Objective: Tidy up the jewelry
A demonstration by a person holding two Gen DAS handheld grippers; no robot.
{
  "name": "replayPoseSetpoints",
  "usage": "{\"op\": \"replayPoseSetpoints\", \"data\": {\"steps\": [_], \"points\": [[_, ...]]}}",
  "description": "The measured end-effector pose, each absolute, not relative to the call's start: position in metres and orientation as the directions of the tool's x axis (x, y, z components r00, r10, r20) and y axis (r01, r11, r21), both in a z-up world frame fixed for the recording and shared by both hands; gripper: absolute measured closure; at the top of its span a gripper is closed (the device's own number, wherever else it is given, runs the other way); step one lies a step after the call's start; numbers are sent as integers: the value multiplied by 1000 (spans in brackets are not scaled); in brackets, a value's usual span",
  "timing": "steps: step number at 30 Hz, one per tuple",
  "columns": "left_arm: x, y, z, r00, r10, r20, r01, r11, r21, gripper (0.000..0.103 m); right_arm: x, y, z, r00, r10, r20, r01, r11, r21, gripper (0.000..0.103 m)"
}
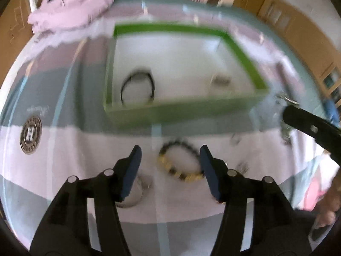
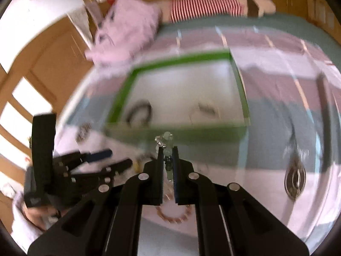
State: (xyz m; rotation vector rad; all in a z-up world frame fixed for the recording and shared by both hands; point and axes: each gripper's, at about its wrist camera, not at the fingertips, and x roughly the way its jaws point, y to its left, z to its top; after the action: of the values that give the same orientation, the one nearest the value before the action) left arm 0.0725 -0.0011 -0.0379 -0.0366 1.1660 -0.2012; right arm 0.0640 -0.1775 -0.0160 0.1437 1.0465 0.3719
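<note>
Lying across a bed, a striped bedspread in pale pink, grey-blue and mauve (image 1: 64, 149), with wooden cupboard doors (image 1: 298, 32) standing beyond and a crumpled pink garment (image 1: 72, 6) bunched at the far left. Sitting at mid-bed, a shallow green-rimmed cardboard box with a white floor (image 1: 240, 51), holding a thin black cord bracelet (image 1: 137, 85) near its left wall and a small silvery piece (image 1: 221, 80), blurred, toward the right. Resting on the bedspread just near of the box, a black-and-gold beaded bracelet (image 1: 181, 162), curled in a ring. Hovering over it, the left gripper (image 1: 170, 155), jaws spread wide on either side of the beads. Reaching toward the near box wall, the right gripper (image 2: 167, 151), jaws nearly together and pinching a pale green and clear beaded strand (image 2: 166, 140), its upper end poking beyond the fingertips. Lying farther right, a silver oval pendant (image 2: 295, 179).
</note>
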Motion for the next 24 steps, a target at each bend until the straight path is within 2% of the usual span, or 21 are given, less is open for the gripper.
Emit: {"op": "replayPoseSetpoints", "data": {"steps": [4,10,12,13,14,18,24], "points": [[79,-2,-69,286,-150,-946,85,988,-131,45,69,-193,-42,385,323,-865,-168,946,278,96],[95,-9,-91,257,-82,-963,39,996,-74,43,67,-190,-43,384,327,-864,-184,943,276,96],[94,-12,-90,277,-43,-960,39,999,-33,60,65,-190,-42,387,331,-861,-191,942,276,96],[93,-13,-88,297,-35,-954,40,999,-24,89,65,-189,-41,389,333,-859,-193,941,277,96],[92,-13,-88,297,-46,-954,43,998,-34,92,64,-192,-37,392,336,-856,-194,940,280,96],[87,-6,-69,344,-79,-936,41,997,-70,93,63,-193,-27,424,346,-837,-208,937,282,96],[63,3,15,569,-196,-798,117,981,-158,93,59,-191,11,542,392,-743,-254,920,300,96]]}}
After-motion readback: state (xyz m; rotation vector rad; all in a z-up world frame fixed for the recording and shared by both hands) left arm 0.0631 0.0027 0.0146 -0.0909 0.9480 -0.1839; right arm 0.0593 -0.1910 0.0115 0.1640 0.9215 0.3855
